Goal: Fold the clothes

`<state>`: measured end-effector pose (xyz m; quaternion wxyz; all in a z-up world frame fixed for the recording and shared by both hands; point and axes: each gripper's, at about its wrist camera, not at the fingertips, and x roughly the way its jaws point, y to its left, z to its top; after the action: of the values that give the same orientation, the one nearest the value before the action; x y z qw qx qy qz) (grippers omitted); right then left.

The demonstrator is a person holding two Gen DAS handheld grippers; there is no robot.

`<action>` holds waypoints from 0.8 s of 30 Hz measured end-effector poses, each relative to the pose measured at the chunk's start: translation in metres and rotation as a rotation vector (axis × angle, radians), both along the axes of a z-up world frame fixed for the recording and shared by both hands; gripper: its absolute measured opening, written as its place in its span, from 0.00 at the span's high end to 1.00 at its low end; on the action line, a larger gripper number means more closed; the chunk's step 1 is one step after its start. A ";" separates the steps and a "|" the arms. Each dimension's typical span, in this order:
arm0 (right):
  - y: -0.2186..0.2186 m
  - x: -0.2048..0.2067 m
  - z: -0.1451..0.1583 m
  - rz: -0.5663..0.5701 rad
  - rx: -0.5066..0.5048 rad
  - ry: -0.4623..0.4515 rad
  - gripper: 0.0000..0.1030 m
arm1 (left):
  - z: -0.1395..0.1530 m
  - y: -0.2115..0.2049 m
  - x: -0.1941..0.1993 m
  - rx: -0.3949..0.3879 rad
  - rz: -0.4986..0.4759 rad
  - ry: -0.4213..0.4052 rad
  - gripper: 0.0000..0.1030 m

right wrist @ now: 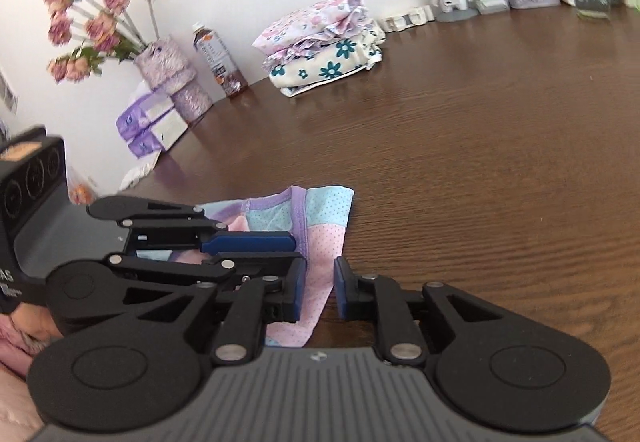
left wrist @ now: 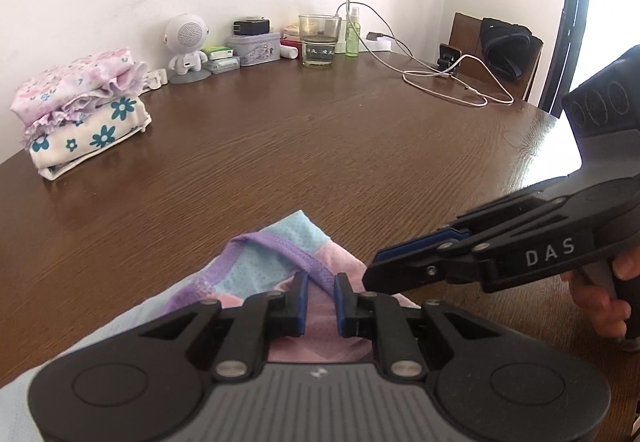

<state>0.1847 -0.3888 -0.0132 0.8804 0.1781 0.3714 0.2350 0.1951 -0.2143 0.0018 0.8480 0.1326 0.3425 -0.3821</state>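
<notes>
A small pastel garment (left wrist: pixel 276 262) of pink, blue and purple patches lay at the near edge of a brown wooden table (left wrist: pixel 320 146); the left gripper (left wrist: pixel 321 302) hovered over it, jaws slightly apart, holding nothing; the right gripper (right wrist: pixel 320 292) sat beside it, jaws likewise parted over the pink hem; a stack of folded floral clothes (left wrist: pixel 84 110) rested well apart near the wall.

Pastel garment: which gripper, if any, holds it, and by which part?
Nothing is held. The left gripper and right gripper are open over the pastel garment, its purple trim between the left fingers, unclamped.
</notes>
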 end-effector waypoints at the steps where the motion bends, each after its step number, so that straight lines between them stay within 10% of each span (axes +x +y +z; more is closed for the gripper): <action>1: -0.001 -0.001 -0.001 -0.018 0.024 0.011 0.81 | 0.000 0.002 0.000 -0.005 0.001 0.002 0.87; 24: -0.005 -0.052 -0.006 -0.163 0.167 0.113 0.75 | 0.028 0.015 -0.055 -0.039 -0.111 -0.046 0.86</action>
<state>0.1326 -0.3939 -0.0194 0.8564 0.2932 0.3839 0.1821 0.1398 -0.1993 0.0296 0.8355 0.1437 0.3076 -0.4321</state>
